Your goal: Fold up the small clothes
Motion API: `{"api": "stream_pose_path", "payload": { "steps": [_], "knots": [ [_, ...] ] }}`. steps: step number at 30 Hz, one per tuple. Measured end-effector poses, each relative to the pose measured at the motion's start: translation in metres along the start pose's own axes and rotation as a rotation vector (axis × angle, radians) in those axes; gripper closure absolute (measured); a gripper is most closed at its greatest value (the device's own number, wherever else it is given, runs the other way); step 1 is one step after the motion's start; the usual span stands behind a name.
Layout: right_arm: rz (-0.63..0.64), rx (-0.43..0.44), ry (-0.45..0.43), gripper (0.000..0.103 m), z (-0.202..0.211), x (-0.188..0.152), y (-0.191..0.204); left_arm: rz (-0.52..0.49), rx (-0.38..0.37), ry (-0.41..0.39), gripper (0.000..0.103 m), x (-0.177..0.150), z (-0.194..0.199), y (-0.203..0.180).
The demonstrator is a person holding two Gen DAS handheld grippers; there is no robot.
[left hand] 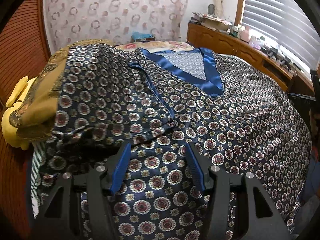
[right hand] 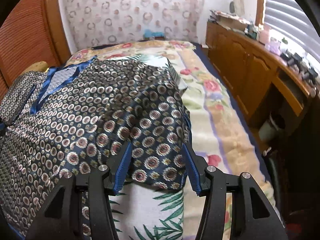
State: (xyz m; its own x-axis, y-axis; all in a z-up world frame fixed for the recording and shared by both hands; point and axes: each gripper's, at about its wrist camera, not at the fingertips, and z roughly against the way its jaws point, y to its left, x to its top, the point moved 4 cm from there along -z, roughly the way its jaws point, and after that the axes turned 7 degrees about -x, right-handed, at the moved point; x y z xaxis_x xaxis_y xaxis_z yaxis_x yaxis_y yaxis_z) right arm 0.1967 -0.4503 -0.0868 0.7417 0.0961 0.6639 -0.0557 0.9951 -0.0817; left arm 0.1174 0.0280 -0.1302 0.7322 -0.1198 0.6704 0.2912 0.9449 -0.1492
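A navy satin top (left hand: 230, 124) with round medallion print and a blue V-neck band (left hand: 212, 74) lies spread on the bed. One sleeve (left hand: 112, 92) is folded over its front. My left gripper (left hand: 158, 147) hovers open just over the lower body of the top, nothing between its blue pads. In the right wrist view the same top (right hand: 80, 110) fills the left side, its collar (right hand: 58, 80) far left. My right gripper (right hand: 157, 144) stands open above the top's other sleeve (right hand: 160, 120), near its hem edge, its pads clear of the cloth.
A gold cushion (left hand: 38, 100) and a yellow soft toy (left hand: 12, 120) sit at the left. A leaf-print cloth (right hand: 152, 210) and a floral blanket (right hand: 210, 110) lie under the top. A cluttered wooden cabinet (right hand: 250, 70) runs along the right.
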Motion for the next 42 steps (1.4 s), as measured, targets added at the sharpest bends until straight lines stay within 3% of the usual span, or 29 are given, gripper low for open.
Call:
{"api": "stream_pose_path", "payload": {
  "steps": [9, 15, 17, 21, 28, 35, 42],
  "knots": [
    [-0.03, 0.03, 0.059, 0.05, -0.007, -0.014, -0.013, -0.029, -0.006, 0.056, 0.048, 0.0, -0.015, -0.01],
    [-0.026, 0.07, 0.054, 0.067, -0.005, -0.017, -0.017, -0.04, -0.014, 0.061, 0.041, 0.002, -0.016, -0.014],
    [-0.006, 0.061, 0.045, 0.074, -0.004, -0.017, -0.017, -0.06, -0.017, 0.069, 0.033, 0.003, -0.018, -0.017],
    [0.042, 0.02, 0.022, 0.093, -0.001, -0.015, -0.016, -0.06, -0.017, 0.07, 0.029, 0.004, -0.021, -0.018],
    [0.056, -0.005, -0.111, 0.097, 0.027, 0.009, -0.012, -0.077, -0.022, 0.08, 0.02, 0.004, -0.022, -0.02],
    [0.123, 0.072, -0.248, 0.097, 0.063, 0.048, 0.036, -0.084, -0.025, 0.089, 0.012, 0.004, -0.025, -0.022],
    [0.225, 0.208, -0.218, 0.097, 0.051, 0.049, 0.112, -0.082, -0.024, 0.093, 0.008, 0.004, -0.027, -0.021]
  ]
}}
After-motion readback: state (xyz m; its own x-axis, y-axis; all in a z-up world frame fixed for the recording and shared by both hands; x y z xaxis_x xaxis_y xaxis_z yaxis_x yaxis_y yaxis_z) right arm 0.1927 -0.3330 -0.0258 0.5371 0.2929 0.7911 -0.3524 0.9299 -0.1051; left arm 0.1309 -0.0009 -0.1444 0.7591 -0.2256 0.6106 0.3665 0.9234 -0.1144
